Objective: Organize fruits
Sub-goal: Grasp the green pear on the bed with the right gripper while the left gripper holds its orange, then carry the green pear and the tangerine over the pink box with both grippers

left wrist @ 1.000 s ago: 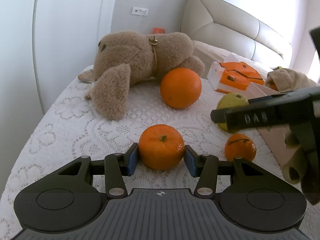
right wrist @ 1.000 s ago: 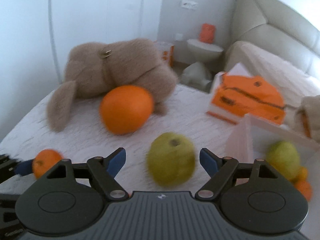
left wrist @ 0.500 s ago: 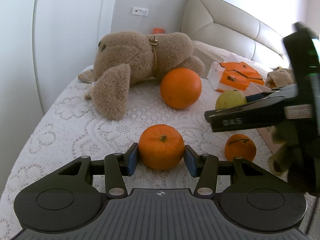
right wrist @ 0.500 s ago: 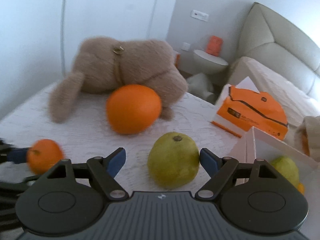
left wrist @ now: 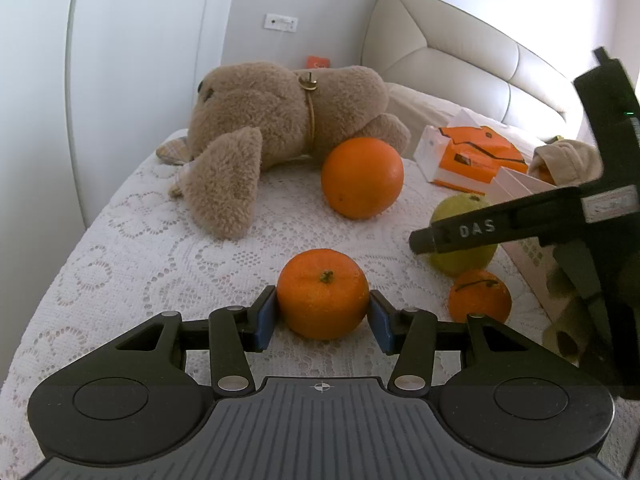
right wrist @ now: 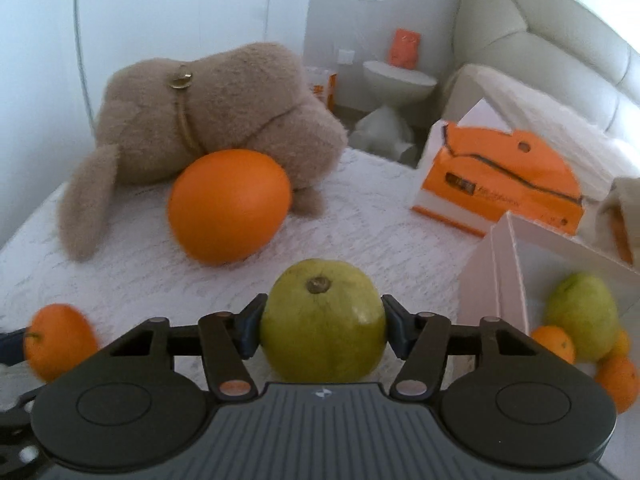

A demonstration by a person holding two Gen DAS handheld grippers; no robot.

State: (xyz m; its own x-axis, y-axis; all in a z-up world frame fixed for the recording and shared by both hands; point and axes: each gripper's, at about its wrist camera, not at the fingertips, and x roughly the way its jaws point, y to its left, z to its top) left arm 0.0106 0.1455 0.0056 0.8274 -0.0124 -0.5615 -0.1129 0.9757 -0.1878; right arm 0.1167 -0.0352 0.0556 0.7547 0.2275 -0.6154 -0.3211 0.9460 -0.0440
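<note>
A: Status of grips?

B: My left gripper (left wrist: 322, 322) pinches the small orange stemmed mandarin (left wrist: 322, 294) on the white lace bedspread (left wrist: 120, 248). My right gripper (right wrist: 323, 330) has just been closing onto the round yellow-green guava (right wrist: 322, 320).

A: Risk?

B: Smooth, rounded skin could slip during lifting.

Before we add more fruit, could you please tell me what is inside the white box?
The white box holds a green fruit and at least three small oranges; its near wall hides the rest.
</note>
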